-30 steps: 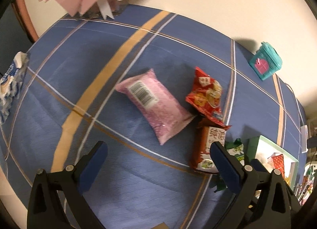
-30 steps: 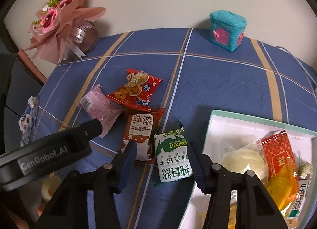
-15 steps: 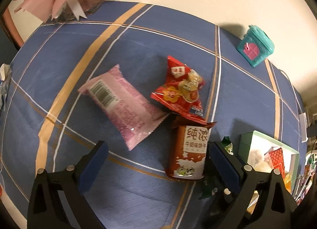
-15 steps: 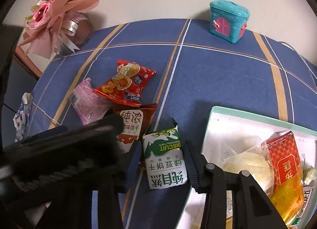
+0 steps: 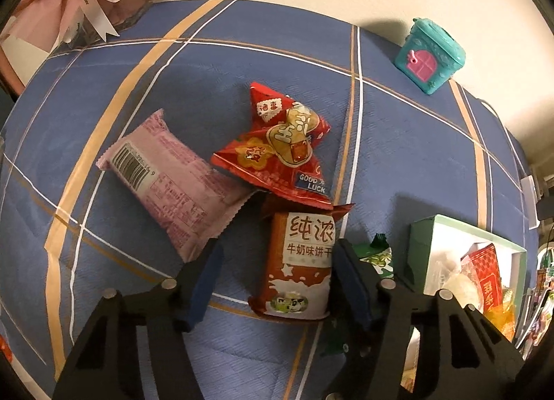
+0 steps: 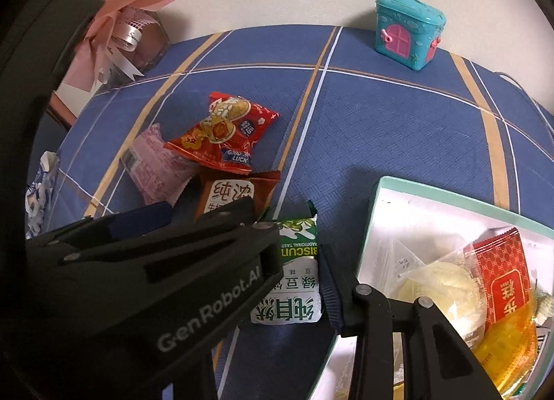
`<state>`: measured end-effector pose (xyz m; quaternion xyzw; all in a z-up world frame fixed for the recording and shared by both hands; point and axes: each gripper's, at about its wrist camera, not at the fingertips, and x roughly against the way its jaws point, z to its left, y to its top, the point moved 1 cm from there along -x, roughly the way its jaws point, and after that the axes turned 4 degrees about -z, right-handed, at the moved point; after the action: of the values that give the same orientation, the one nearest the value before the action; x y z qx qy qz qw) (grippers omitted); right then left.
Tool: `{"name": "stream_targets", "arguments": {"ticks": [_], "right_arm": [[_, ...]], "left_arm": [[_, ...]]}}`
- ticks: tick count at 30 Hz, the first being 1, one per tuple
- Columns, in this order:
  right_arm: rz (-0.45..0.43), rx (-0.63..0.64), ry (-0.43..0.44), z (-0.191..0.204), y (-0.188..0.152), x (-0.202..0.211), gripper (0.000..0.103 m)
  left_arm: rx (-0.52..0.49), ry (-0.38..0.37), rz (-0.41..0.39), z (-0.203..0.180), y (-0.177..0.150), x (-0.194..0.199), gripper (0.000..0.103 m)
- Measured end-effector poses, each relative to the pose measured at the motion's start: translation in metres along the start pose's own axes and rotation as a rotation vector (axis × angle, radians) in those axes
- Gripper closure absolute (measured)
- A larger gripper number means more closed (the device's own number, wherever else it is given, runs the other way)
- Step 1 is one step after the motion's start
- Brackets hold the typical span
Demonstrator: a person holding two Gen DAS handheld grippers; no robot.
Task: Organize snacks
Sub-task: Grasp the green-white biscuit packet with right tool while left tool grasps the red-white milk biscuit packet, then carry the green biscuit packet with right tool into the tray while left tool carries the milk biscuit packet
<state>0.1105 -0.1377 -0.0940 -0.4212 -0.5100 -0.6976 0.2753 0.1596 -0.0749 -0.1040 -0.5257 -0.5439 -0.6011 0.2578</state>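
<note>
On the blue checked tablecloth (image 5: 207, 71) you have four snack packets lying loose. They are all soft, shiny, crinkly bags.

The brown packet (image 5: 301, 261) has a milk splash and a little cow on it, with Chinese words. It lies between the jaws of your left gripper (image 5: 277, 279). Those jaws have just been closing. The 3 o'clock pad is right at the packet's edge, but the 9 o'clock pad is not on it.

At 12 o'clock from the brown packet sits a puffy red packet (image 5: 280, 147) that says "GOOD LUCK". It lies over the brown packet's top edge. At 9 o'clock from the red one is a pink packet (image 5: 173, 182) with a black barcode and zigzag ends.

Your right gripper (image 6: 287, 272) is down around the green and white packet (image 6: 294, 282), which says "BISCUIT". Its jaws have just been closing too. One finger (image 6: 329, 289) lies against the packet's side. Your left gripper, marked "GenRobot.AI", hides the other finger, so I cannot tell if it is squeezing.

At 3 o'clock from the green packet is one box (image 6: 450, 200), mint green outside and white inside, with more snacks in it.

At 1 o'clock, by the wall, stands one teal toy house (image 5: 429, 57) with a pink door. At 11 o'clock is one pink paper bouquet (image 6: 128, 19).
</note>
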Motion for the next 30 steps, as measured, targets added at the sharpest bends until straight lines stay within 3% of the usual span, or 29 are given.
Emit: {"name": "stream_targets", "arguments": {"ticks": [4,15,20,27,30], "right_arm": [[0.003,-0.002,0.007,0.000,0.000,0.000,0.060],[0.009,-0.007,0.012,-0.003,0.001,-0.001,0.061],[0.011,-0.006,0.012,-0.002,0.001,-0.002,0.061],[0.013,0.005,0.004,-0.001,0.001,-0.003,0.061],[0.012,0.004,0.005,-0.001,0.001,-0.004,0.061]], "left_arm": [[0.026,-0.009,-0.002,0.007,0.002,0.000,0.042],[0.107,0.012,0.013,0.040,0.008,0.003,0.043],[0.091,0.021,0.014,0.040,0.010,0.004,0.045],[0.069,0.040,0.054,0.028,0.010,-0.013,0.061],[0.069,0.044,0.051,0.025,0.010,-0.014,0.062]]}}
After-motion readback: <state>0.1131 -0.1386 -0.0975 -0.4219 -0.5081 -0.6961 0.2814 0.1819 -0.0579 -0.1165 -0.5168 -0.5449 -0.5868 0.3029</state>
